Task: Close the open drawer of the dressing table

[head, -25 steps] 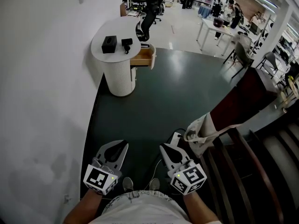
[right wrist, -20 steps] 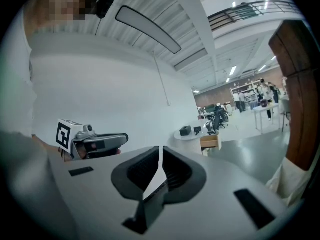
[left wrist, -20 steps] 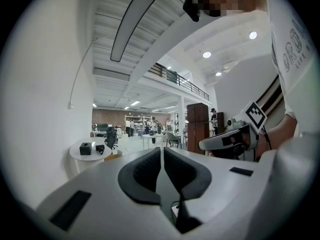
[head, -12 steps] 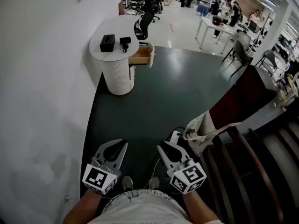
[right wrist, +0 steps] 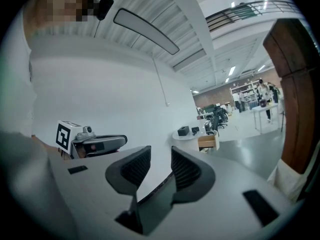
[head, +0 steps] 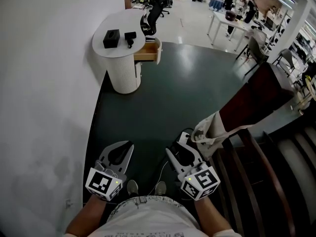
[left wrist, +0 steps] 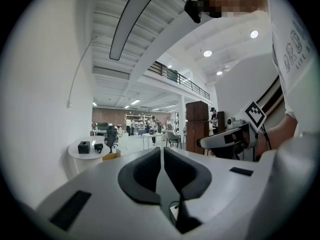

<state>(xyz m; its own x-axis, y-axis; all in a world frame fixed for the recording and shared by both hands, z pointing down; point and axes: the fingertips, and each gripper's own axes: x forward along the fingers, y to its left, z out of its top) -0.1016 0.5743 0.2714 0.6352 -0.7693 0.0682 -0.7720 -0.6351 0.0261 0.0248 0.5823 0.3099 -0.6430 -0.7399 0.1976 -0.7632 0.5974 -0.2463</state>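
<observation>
Open office, dark green floor, white wall. Dressing table counter stands against the wall, drawer pulled out on its far-from-wall side. Both grippers well apart from it. Left gripper fingers clenched, empty. Right gripper fingers just opening, released, nothing between.

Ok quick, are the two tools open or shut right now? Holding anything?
Left tool: shut, empty.
Right tool: open, jaws have just been opening, nothing between them.
</observation>
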